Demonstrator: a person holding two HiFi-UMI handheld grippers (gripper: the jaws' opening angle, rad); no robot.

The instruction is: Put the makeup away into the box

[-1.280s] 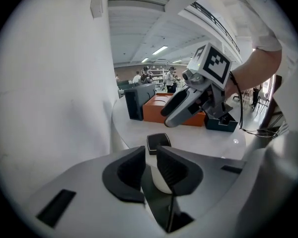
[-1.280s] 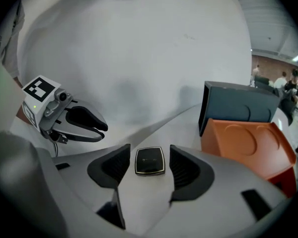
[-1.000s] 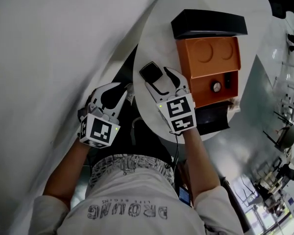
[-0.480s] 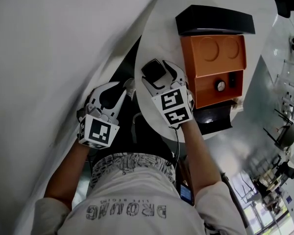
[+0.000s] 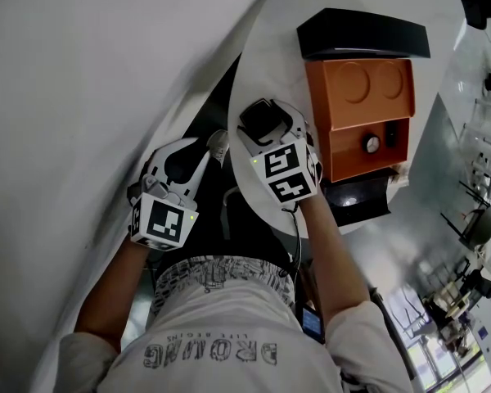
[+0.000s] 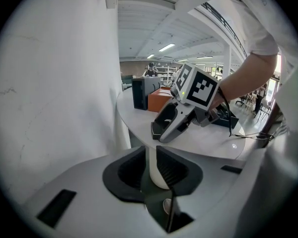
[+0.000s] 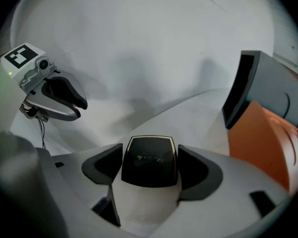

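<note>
A black compact [image 5: 260,119] [image 7: 149,157] lies flat on the round white table [image 5: 262,47]. My right gripper [image 5: 270,126] [image 7: 150,168] stands over it. Its jaws have just been opening and now straddle the compact, one pad on each side, without pressing. The orange box [image 5: 360,97] [image 7: 265,138] stands just right of it, its black lid [image 5: 364,35] tipped back. My left gripper [image 5: 206,154] [image 6: 156,165] hangs off the table's left edge, shut on a white tube [image 5: 218,141] [image 6: 158,171].
The box's lower shelf holds a round white-topped item [image 5: 372,144] and a small dark one [image 5: 390,133]. A black tray [image 5: 356,196] sits at the table's near edge beside my right forearm. A white wall runs along the left.
My right gripper has come down and forward, so the compact now lies between its jaws instead of ahead of them. The left gripper has stayed put.
</note>
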